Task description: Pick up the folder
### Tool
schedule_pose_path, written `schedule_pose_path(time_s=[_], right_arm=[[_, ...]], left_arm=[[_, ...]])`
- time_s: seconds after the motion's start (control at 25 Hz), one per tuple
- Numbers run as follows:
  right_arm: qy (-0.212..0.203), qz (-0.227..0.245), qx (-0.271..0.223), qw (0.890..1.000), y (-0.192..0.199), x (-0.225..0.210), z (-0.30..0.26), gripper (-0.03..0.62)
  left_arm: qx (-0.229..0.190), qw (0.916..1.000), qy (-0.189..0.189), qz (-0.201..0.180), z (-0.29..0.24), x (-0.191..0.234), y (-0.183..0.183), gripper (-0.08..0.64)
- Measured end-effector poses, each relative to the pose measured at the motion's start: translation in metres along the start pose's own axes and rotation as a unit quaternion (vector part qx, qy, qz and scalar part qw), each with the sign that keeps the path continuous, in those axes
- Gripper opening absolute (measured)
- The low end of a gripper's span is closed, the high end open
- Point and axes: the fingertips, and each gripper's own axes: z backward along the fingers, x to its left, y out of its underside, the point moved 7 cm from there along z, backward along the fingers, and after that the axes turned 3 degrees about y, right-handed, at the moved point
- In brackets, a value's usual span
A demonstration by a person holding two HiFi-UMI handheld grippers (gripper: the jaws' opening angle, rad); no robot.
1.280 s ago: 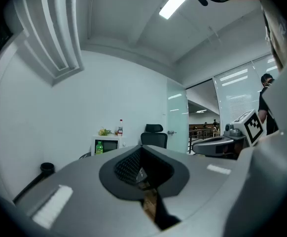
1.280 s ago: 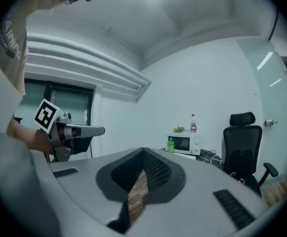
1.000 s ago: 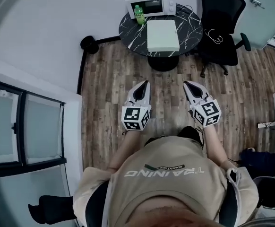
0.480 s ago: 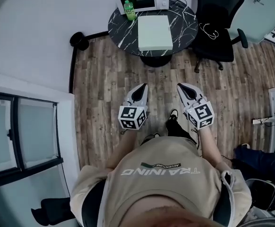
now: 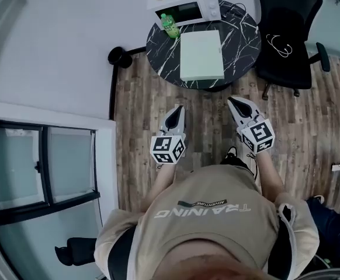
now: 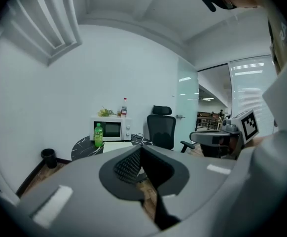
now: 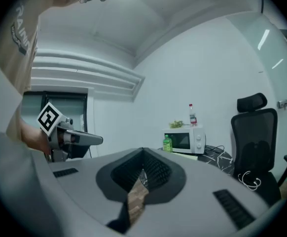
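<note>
Small round black bin (image 5: 118, 56) on the wood floor, left of the round black marble-pattern table (image 5: 243, 37), by the white wall. Grey left gripper (image 5: 178, 108) with marker cube is in the air on the near side of the table, tip towards it, not touching it. Its own view shows the left gripper (image 6: 140, 149) with jaws pressed together, nothing in them. Green plastic bottle (image 5: 169, 25) stands at the table's back left, just beside the white microwave oven (image 5: 186, 7) at the table's back edge. The pale green flat rectangular folder (image 5: 201, 55) lies flat at the table's middle, in front of the microwave oven; neither gripper touches it. Grey right gripper (image 5: 233, 100) is also on the table's near side, tip towards it, apart from it. Its own view shows the right gripper (image 7: 142, 152) fully closed and empty. Black office chair (image 5: 287, 45) at the table's right, with a white cable on the seat.
</note>
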Motion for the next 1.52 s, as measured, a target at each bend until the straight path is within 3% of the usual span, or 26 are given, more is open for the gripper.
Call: schedule_pose_path(time_s=[0.2,0.44,0.6,0.76,0.92,1.04,1.24,1.4,1.52], right_arm=[[-0.016,0.020,0.020,0.999,0.010,-0.063,-0.035,0.008],[-0.033,-0.072,0.011,0.997,0.032,-0.081,-0.054,0.008],[-0.031,-0.016,0.030,0.999,0.030,-0.086,-0.078,0.008],[-0.032,-0.032,0.027,0.999,0.021,-0.085,-0.099,0.008],[0.012,-0.030,0.021,0.999,-0.004,-0.089,-0.119,0.008],[0.045,-0.038,0.012,0.998,-0.024,-0.090,-0.135,0.008],[0.098,-0.045,0.015,0.994,-0.035,-0.096,-0.183,0.008],[0.134,-0.063,0.035,0.988,-0.027,-0.095,-0.215,0.009],[0.154,-0.074,0.069,0.983,-0.013,-0.091,-0.232,0.009]], left_arm=[[0.019,0.9994,-0.026,0.012,-0.040,0.008,-0.005,0.008],[0.041,0.9980,-0.030,0.038,-0.070,0.020,-0.001,0.008],[0.037,0.9980,-0.019,0.047,-0.094,0.038,0.000,0.008],[0.020,0.9990,-0.005,0.039,-0.111,0.059,-0.007,0.008],[0.011,0.9998,0.018,-0.008,-0.131,0.096,-0.024,0.008],[-0.005,0.9992,0.035,-0.021,-0.146,0.133,-0.052,0.008],[0.001,0.9968,0.077,-0.021,-0.190,0.188,-0.069,0.008],[0.025,0.9905,0.134,-0.011,-0.221,0.211,-0.056,0.008],[0.046,0.9872,0.152,-0.006,-0.246,0.228,-0.044,0.008]])
